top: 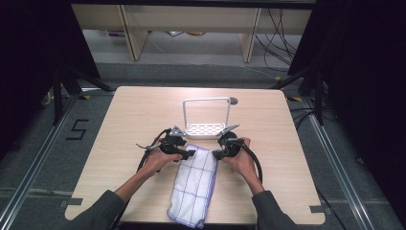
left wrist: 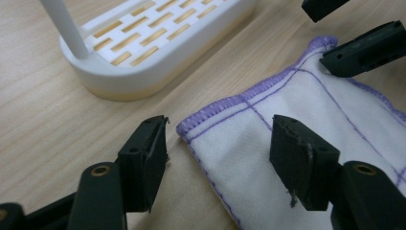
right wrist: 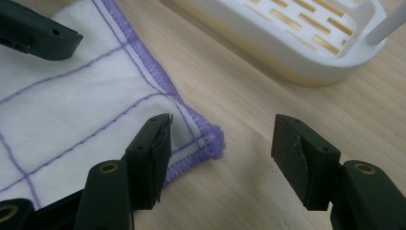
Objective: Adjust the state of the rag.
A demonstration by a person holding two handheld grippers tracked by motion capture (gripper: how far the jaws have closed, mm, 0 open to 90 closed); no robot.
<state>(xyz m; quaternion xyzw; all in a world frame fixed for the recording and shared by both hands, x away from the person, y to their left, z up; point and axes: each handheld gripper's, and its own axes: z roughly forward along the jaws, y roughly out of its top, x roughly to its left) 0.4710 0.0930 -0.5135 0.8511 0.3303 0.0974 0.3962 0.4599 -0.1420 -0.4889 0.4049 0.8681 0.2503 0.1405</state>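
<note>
Here both grippers, left gripper [top: 190,153] and right gripper [top: 216,154], hold their fingers open over the white cloth's [top: 194,184] top corners on the surface [top: 134,115].

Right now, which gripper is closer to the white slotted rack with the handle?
Right, narrowly. The right gripper sits just below the rack's near right end, at the cloth's top right corner. The left gripper sits at the cloth's top left corner, slightly farther from the rack.

Lab, black curtains [top: 28,57], floor cables [top: 277,38], marked floor [top: 76,129]
</note>
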